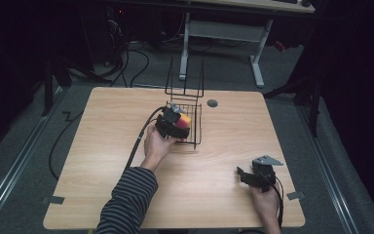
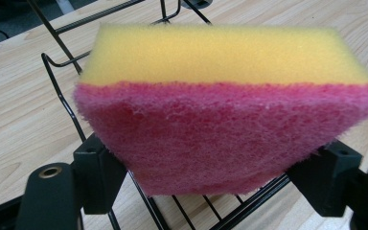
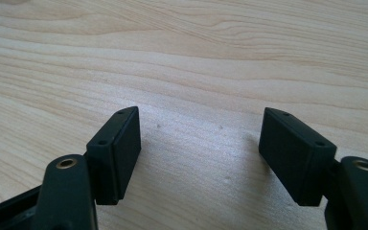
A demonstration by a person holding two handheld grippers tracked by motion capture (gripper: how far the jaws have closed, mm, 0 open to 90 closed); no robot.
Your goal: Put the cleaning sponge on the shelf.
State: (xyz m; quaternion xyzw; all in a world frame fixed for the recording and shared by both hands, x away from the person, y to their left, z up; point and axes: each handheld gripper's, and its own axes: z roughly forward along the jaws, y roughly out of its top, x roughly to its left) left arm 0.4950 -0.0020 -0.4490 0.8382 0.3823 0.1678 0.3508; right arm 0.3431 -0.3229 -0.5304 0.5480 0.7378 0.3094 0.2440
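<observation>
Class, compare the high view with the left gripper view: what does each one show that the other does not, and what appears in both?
High view alone: the whole wooden table, the right claw resting near its lower right edge, the striped sleeve, and a second desk's legs behind.

Left gripper view alone: the sponge's texture up close, yellow foam above a fuzzy pink scouring layer, pinched at both lower corners.

Both: the sponge, the left claw shut on it, the black wire basket, and wood grain.
</observation>
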